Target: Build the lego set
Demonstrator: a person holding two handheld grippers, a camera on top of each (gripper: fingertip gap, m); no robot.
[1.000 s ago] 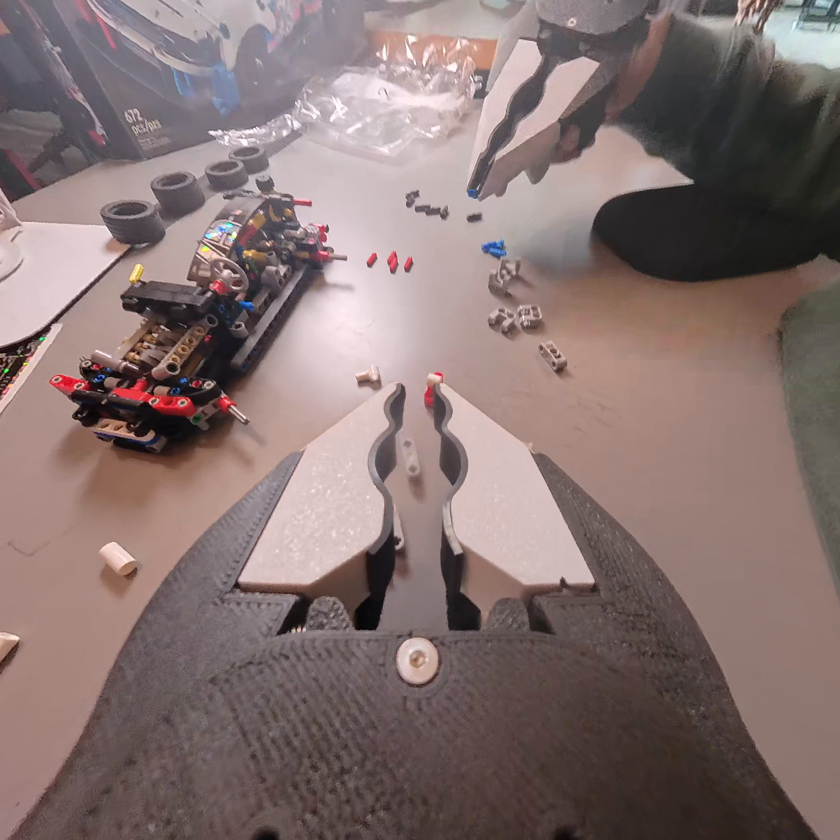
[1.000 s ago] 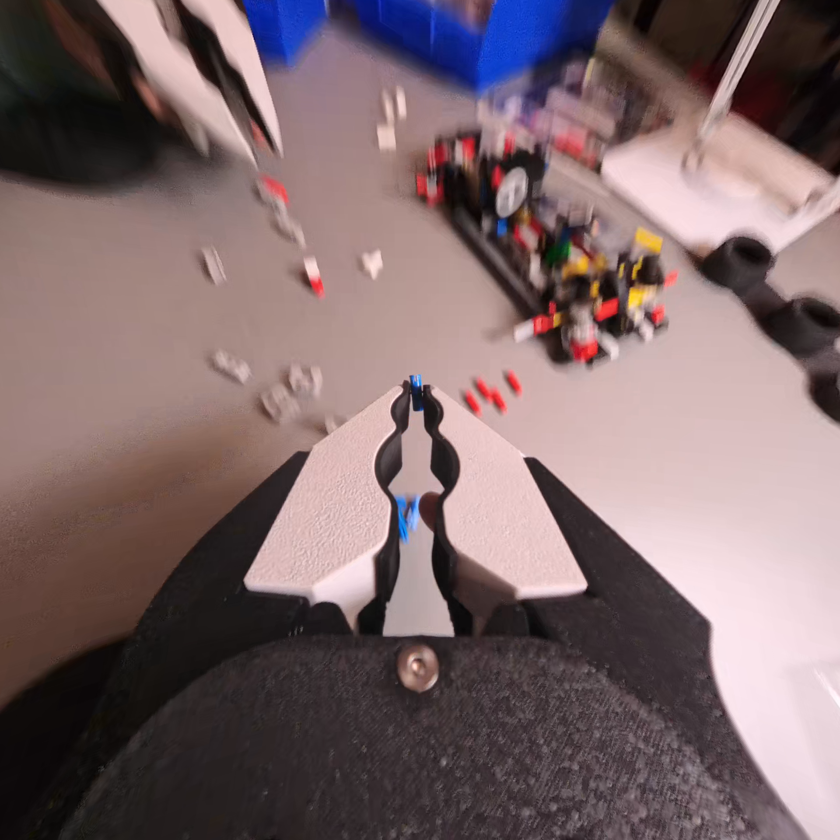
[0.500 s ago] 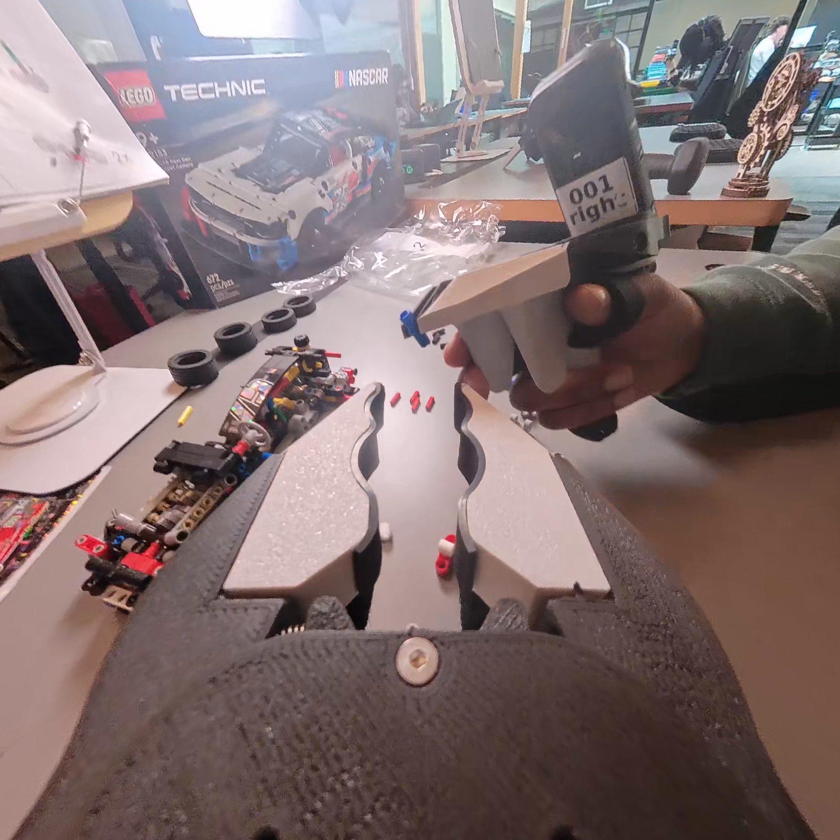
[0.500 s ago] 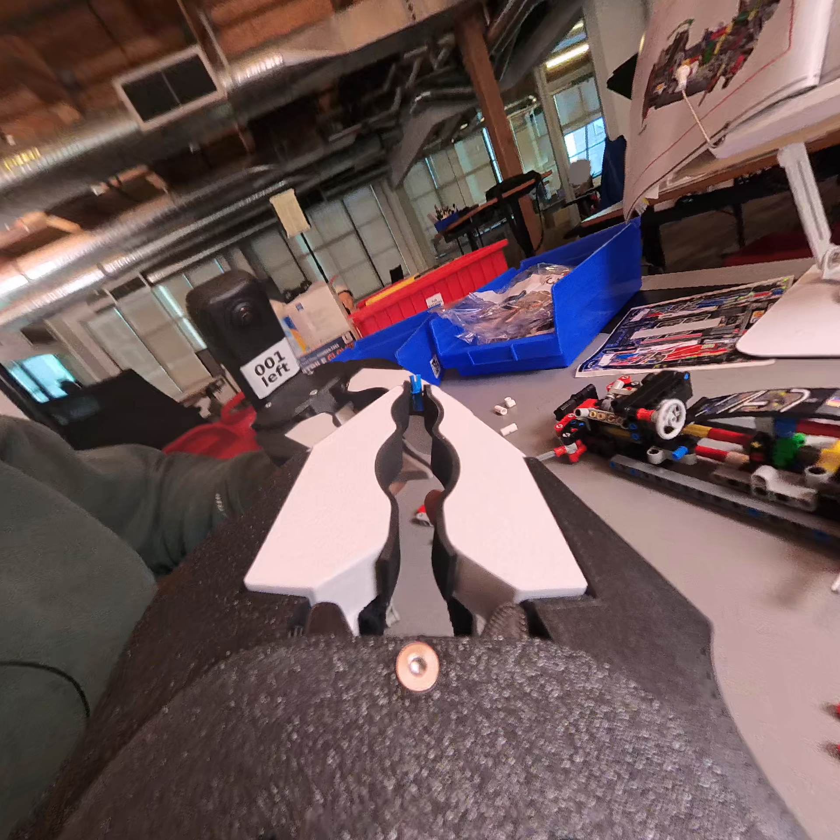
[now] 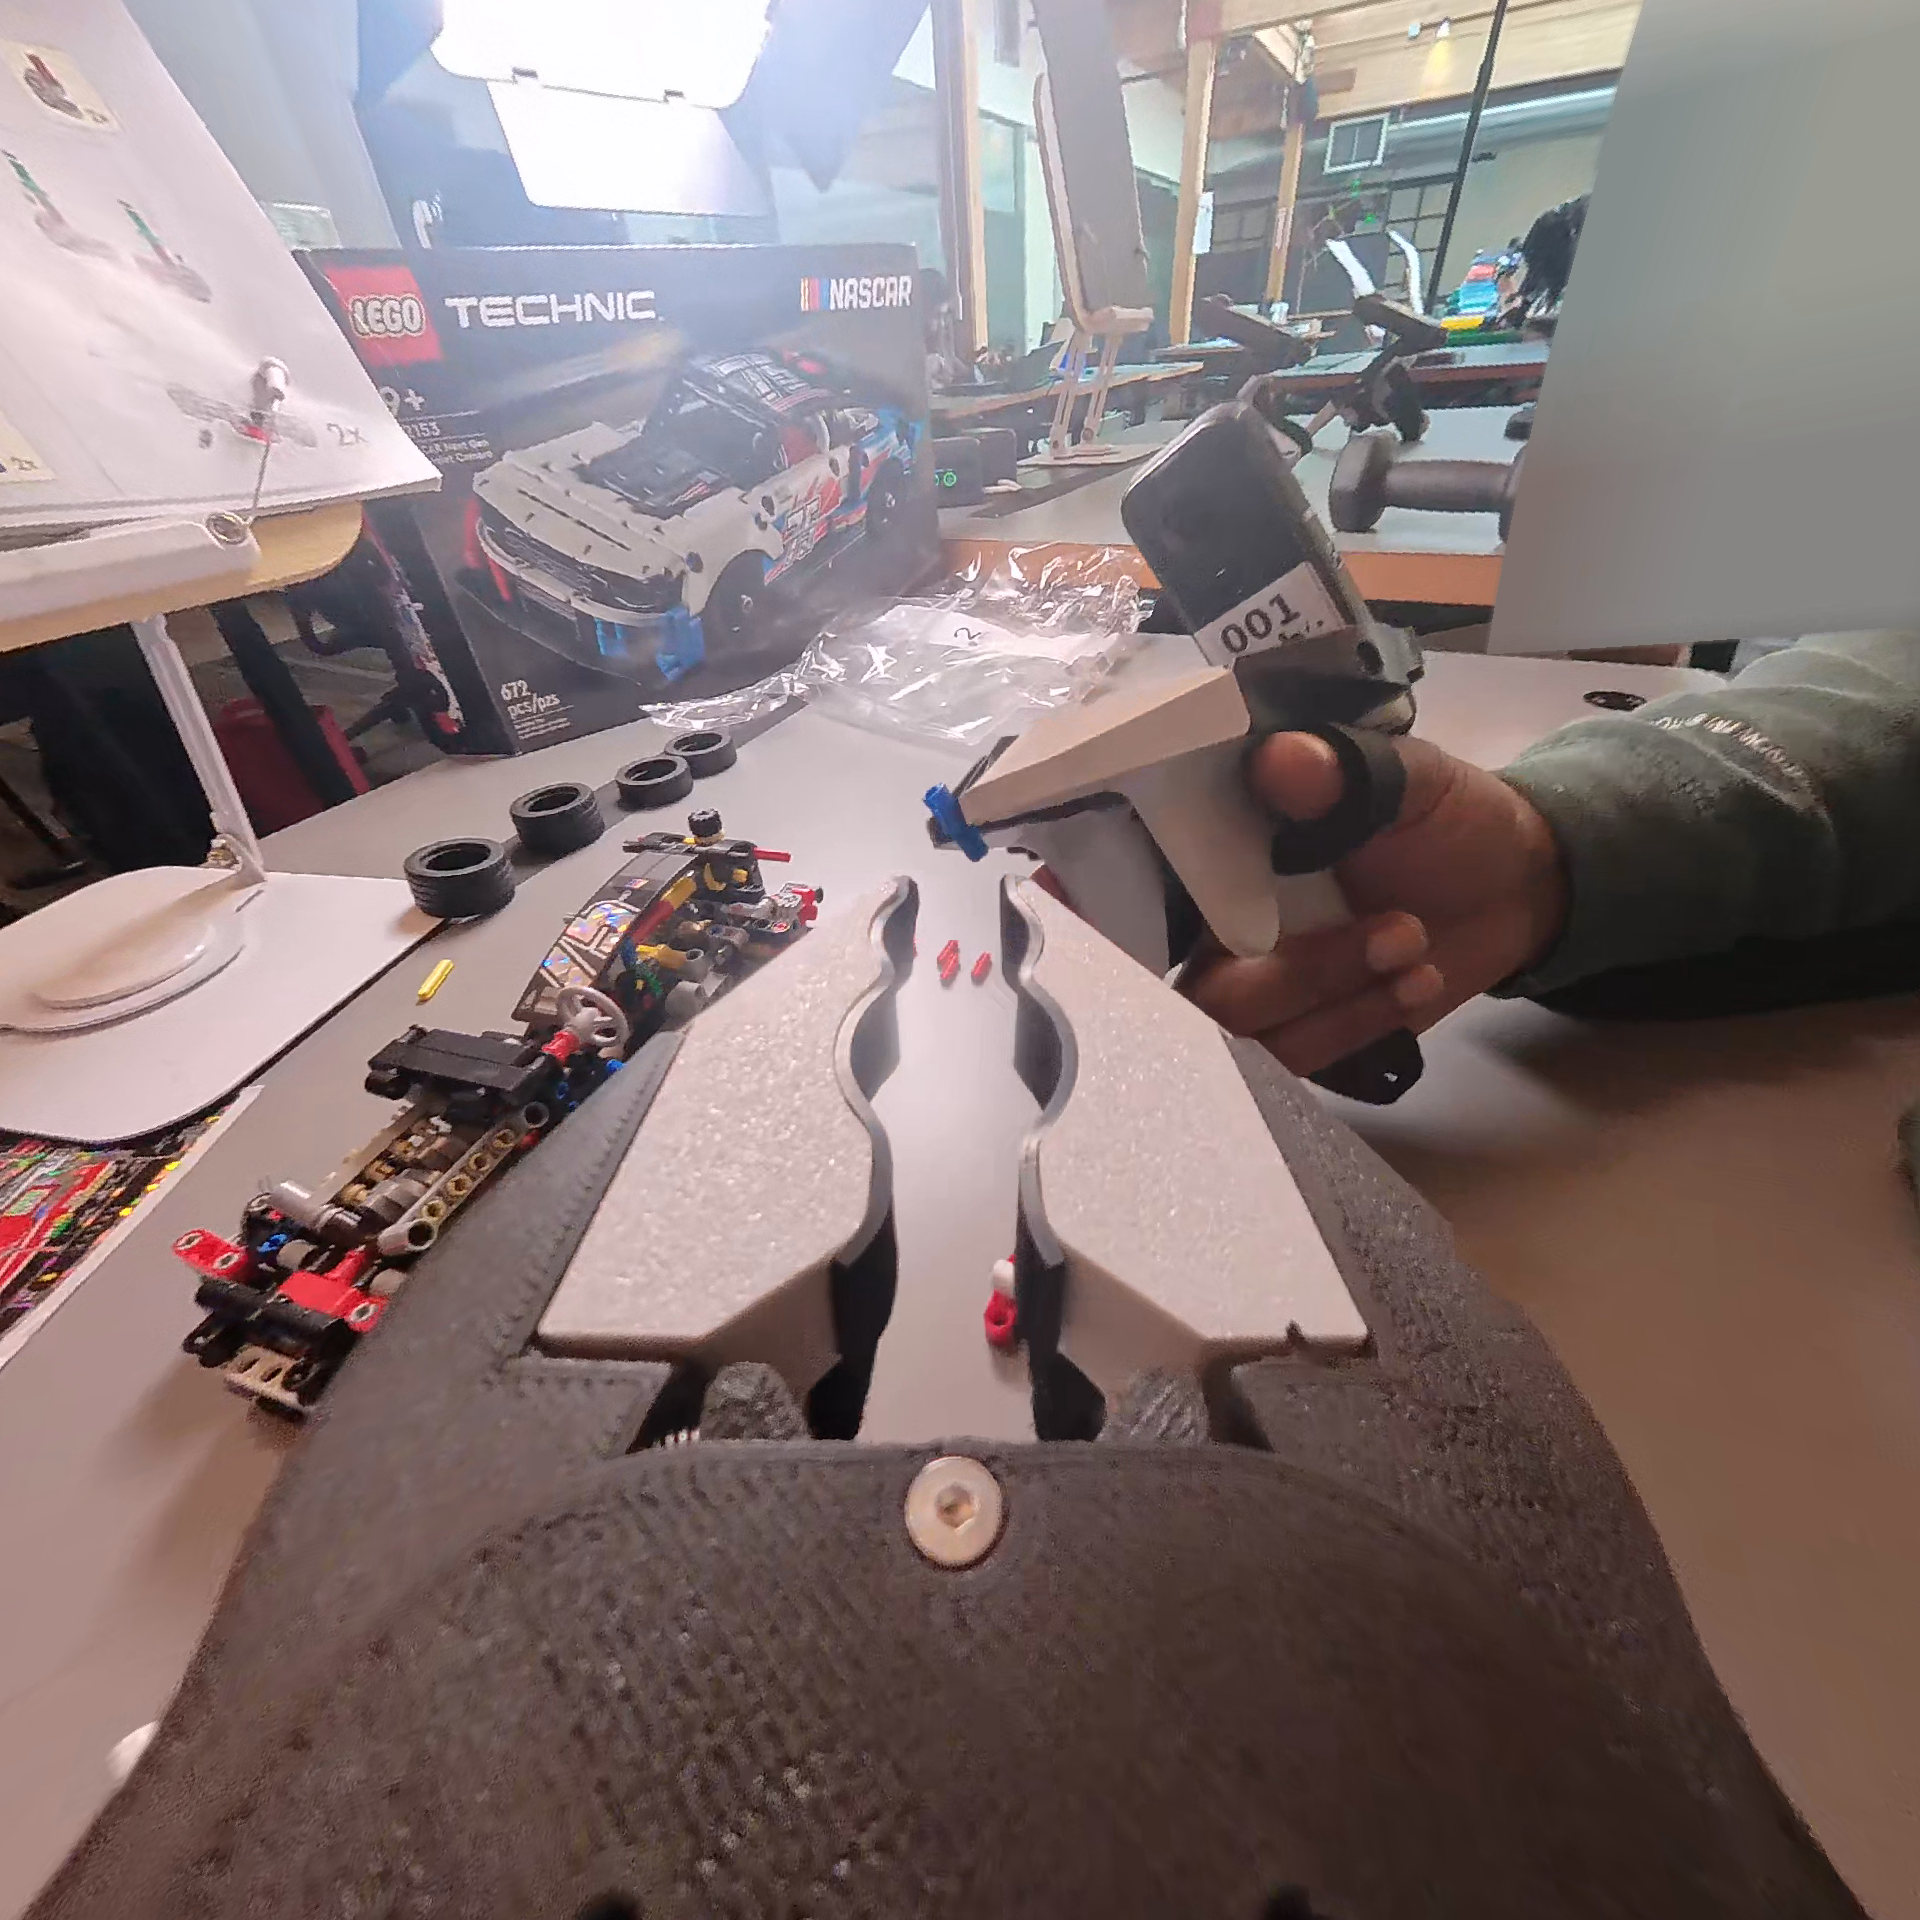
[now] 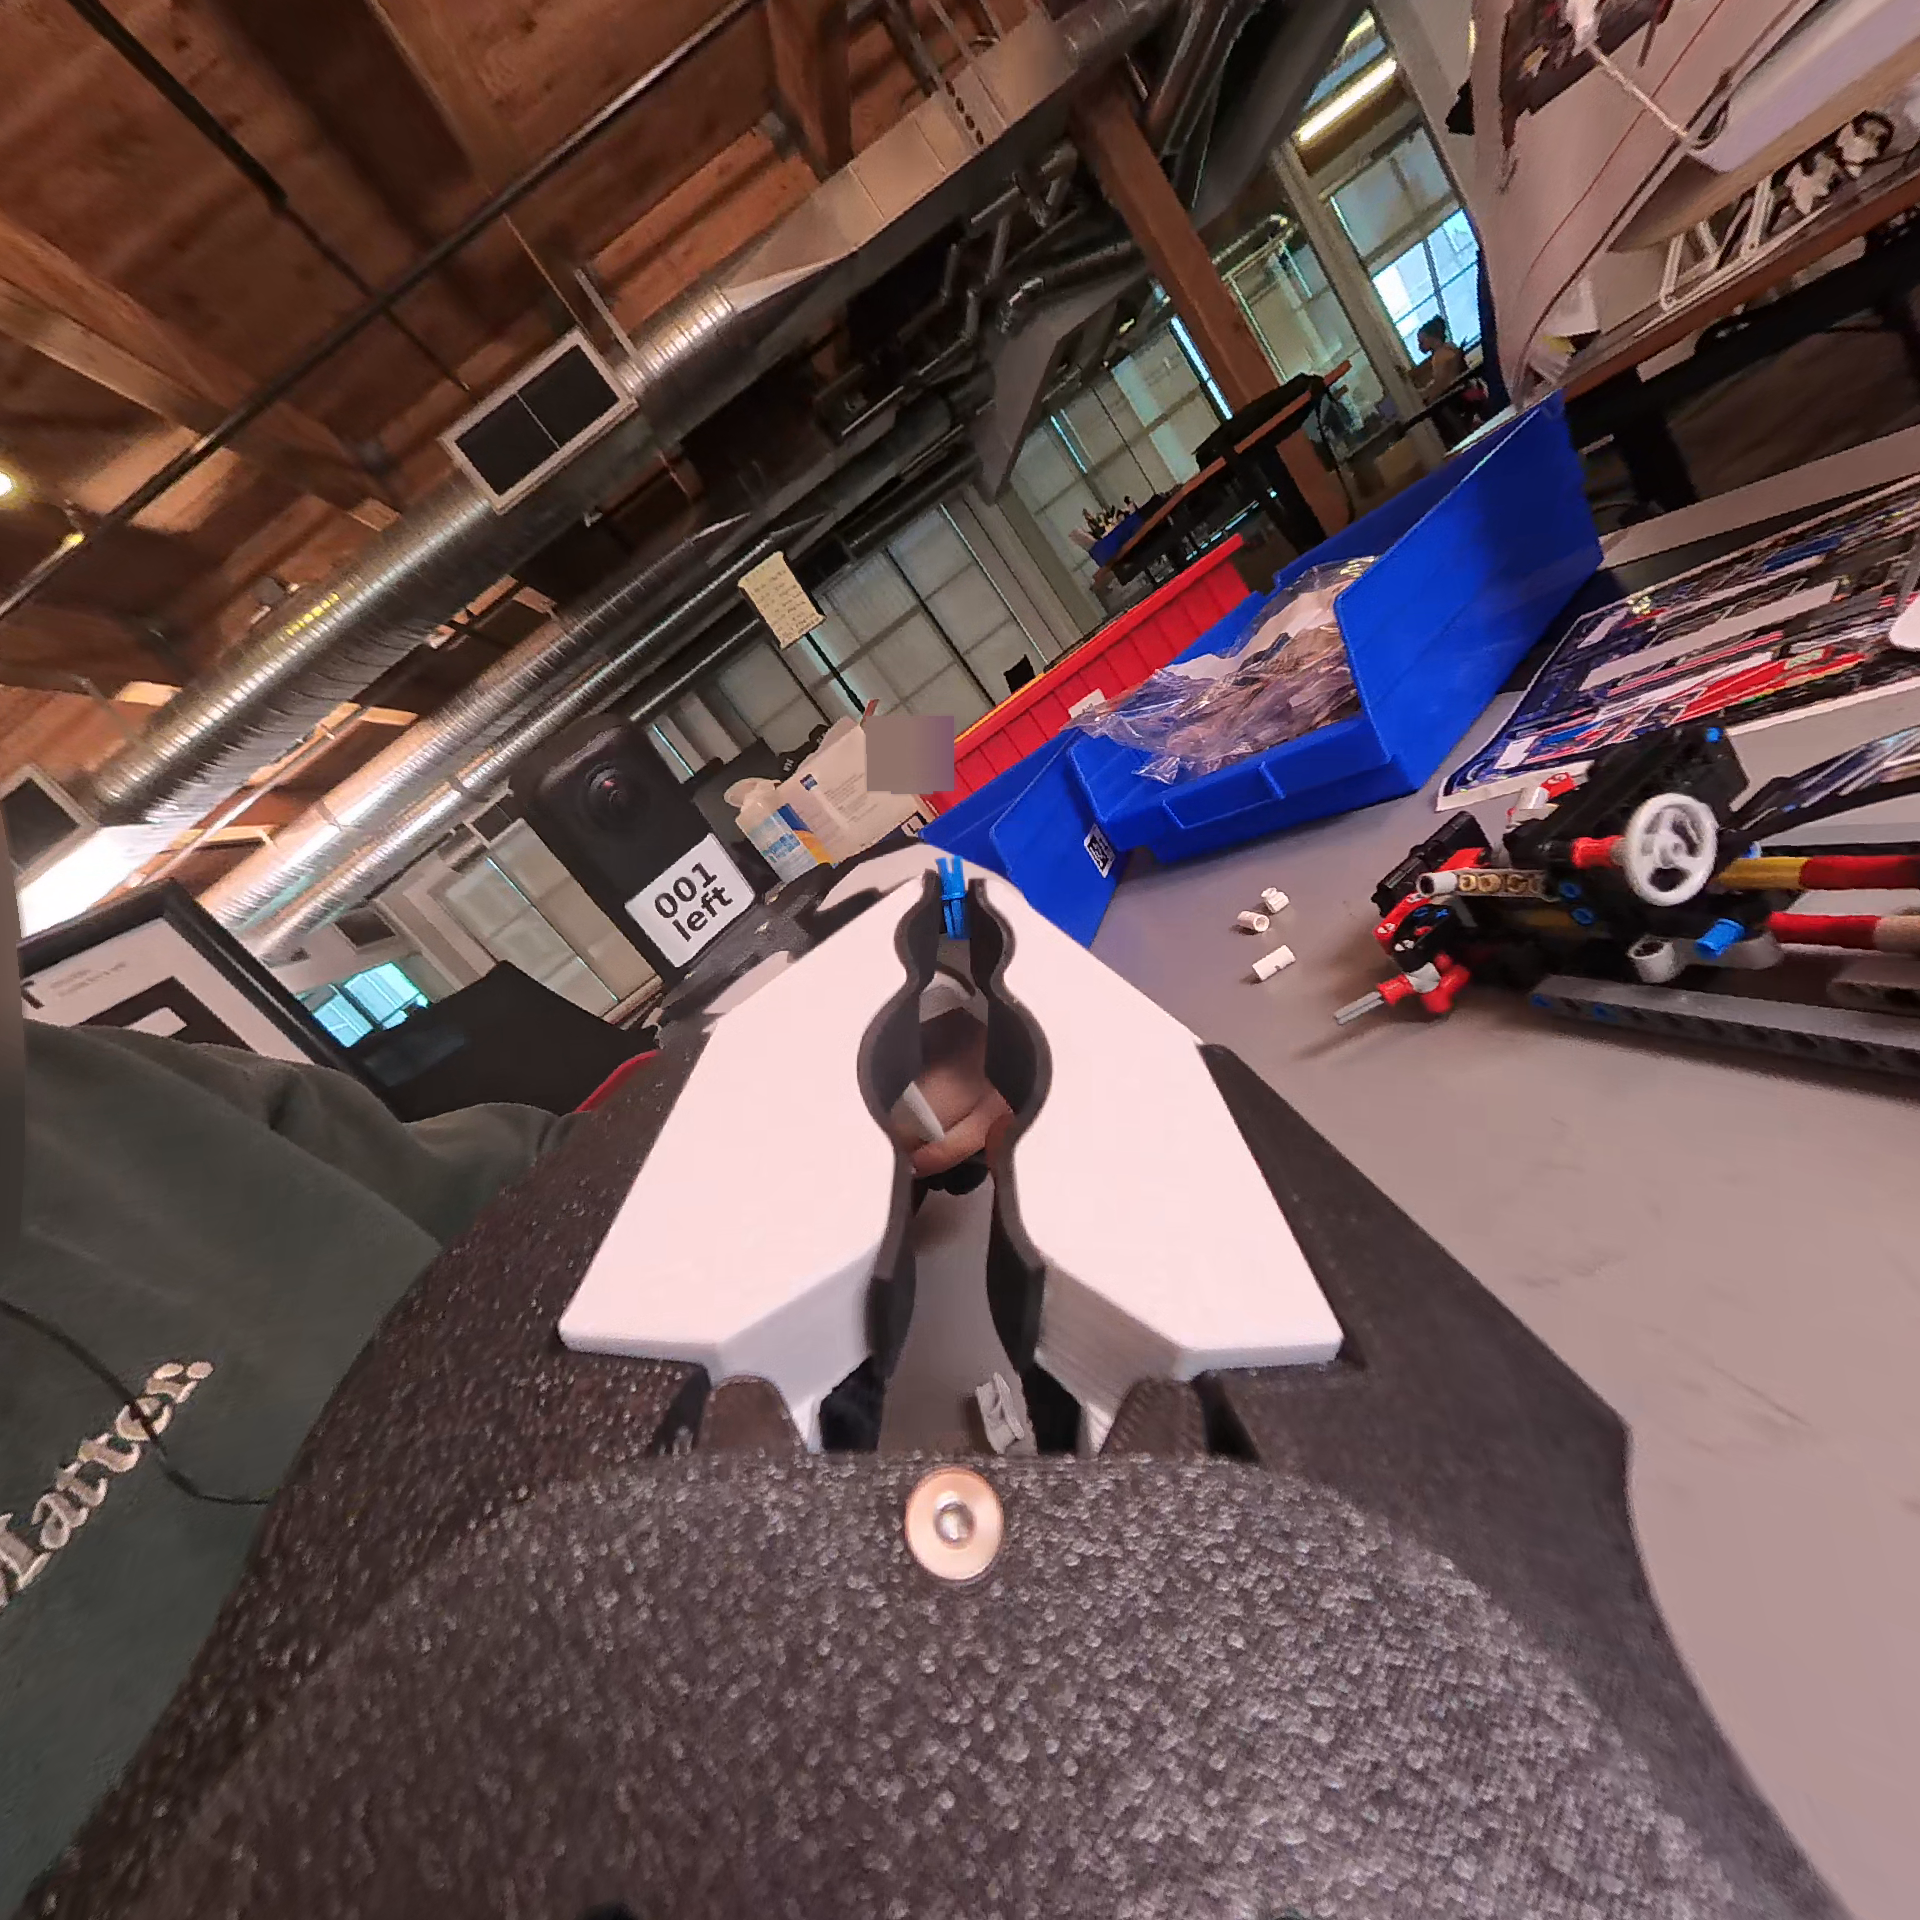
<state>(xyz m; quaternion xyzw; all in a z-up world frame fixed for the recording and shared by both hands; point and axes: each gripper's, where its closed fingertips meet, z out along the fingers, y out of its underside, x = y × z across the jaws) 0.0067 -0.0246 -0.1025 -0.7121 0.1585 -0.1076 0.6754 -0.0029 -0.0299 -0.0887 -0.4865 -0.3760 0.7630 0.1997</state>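
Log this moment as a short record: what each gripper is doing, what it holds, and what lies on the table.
left gripper: open, empty, above the table
right gripper: shut on a small blue pin, raised off the table
car chassis: partly built, lying left of the left gripper
tyres: four, loose, in a row behind the chassis
red pins: on the table, seen between the left gripper's fingers
red and white piece: on the table under the left gripper
set box: standing at the table's far edge
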